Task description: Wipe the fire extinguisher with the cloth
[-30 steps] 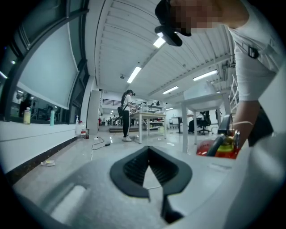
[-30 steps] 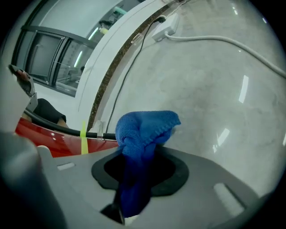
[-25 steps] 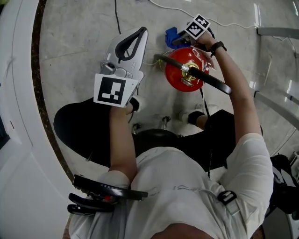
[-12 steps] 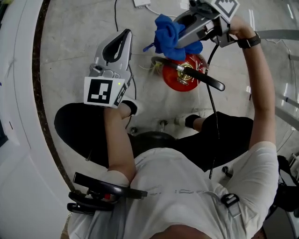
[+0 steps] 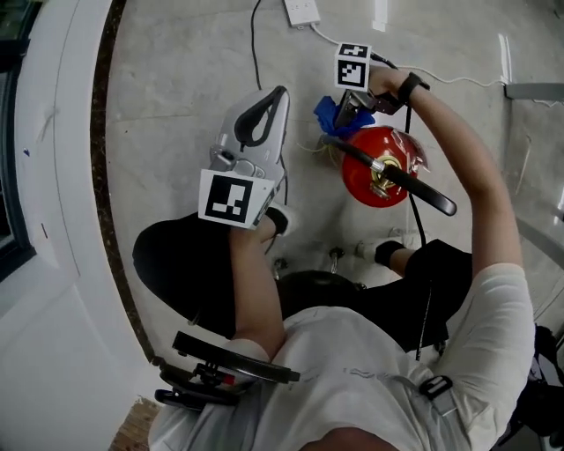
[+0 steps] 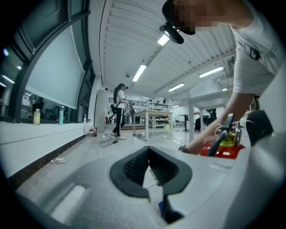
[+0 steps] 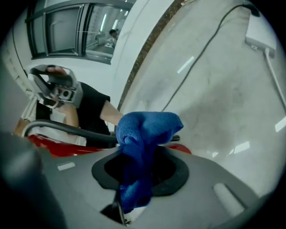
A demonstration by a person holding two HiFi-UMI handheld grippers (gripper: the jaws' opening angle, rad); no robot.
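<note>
A red fire extinguisher (image 5: 379,167) stands on the floor in the head view, with a black hose (image 5: 401,176) lying across its top. My right gripper (image 5: 346,110) is at the extinguisher's upper left edge, shut on a blue cloth (image 5: 329,115). In the right gripper view the bunched cloth (image 7: 143,134) sticks out of the right gripper (image 7: 138,156), with the red body (image 7: 58,145) and the hose (image 7: 76,131) just behind it. My left gripper (image 5: 260,123) hovers left of the extinguisher, shut and holding nothing. The left gripper view shows the left gripper (image 6: 149,152) and the extinguisher (image 6: 223,150) at right.
A white power strip (image 5: 302,11) and its cable (image 5: 256,53) lie on the floor beyond the grippers. A dark floor strip (image 5: 106,176) curves along the white wall at left. The person's legs (image 5: 176,255) are below the extinguisher. A distant person (image 6: 119,109) and tables (image 6: 154,117) stand far off.
The right gripper, raised high with the cloth half a second ago, has come back down to the extinguisher's upper left edge. The left gripper stays beside it, shut.
</note>
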